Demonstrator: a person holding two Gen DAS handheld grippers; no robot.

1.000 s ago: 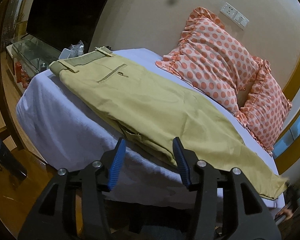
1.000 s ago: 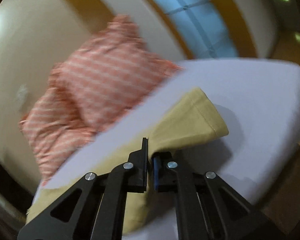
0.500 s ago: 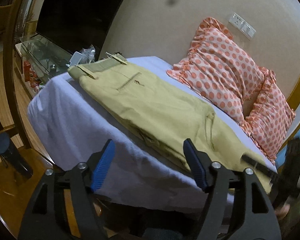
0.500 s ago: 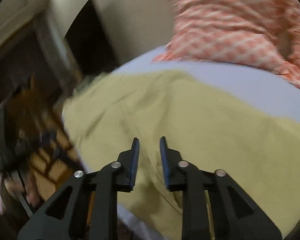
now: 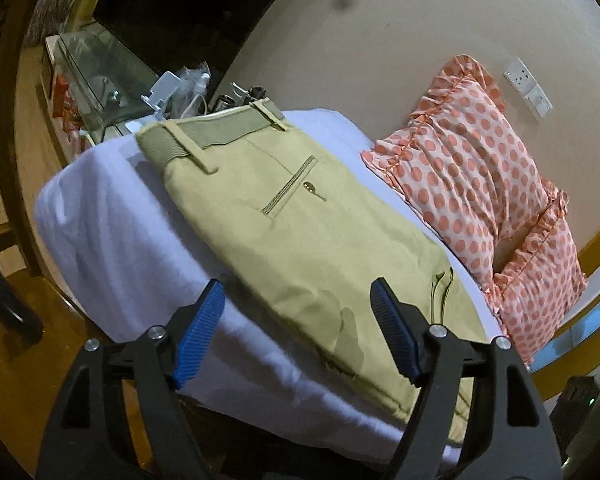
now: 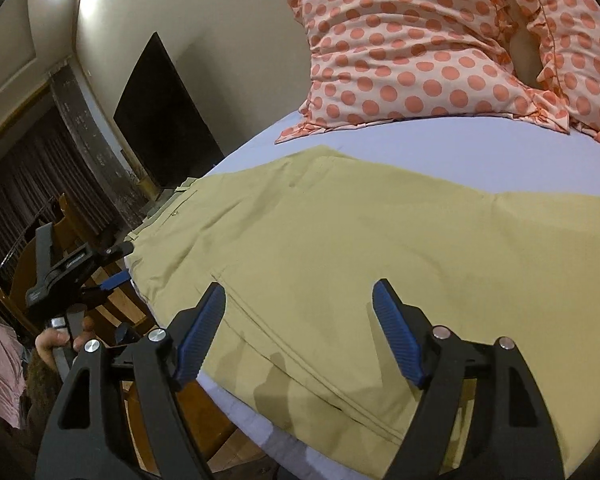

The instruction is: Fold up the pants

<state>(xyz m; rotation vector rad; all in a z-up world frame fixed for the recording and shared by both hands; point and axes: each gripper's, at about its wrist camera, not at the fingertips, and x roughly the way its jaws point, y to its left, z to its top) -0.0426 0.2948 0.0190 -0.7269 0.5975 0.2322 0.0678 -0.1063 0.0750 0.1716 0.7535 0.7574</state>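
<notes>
Khaki pants [image 5: 300, 232] lie flat on the white bed sheet [image 5: 112, 216], folded over on themselves, waistband at the far left end. They also show in the right wrist view [image 6: 360, 248], with a folded edge at the right. My left gripper [image 5: 298, 332] is open and empty, hovering over the near edge of the pants. My right gripper [image 6: 300, 330] is open and empty above the near edge of the pants. The left gripper also shows in the right wrist view [image 6: 100, 268], off the bed's left end.
Two orange polka-dot pillows [image 5: 472, 172] lean against the wall behind the pants; they also show in the right wrist view [image 6: 420, 48]. A glass side table [image 5: 100, 68] with clutter stands past the waistband. Wooden floor [image 5: 24, 352] lies below the bed edge.
My right gripper let go of the pant leg end after carrying it left over the pants, and opened wide. My left gripper opened wider and moved closer to the pants.
</notes>
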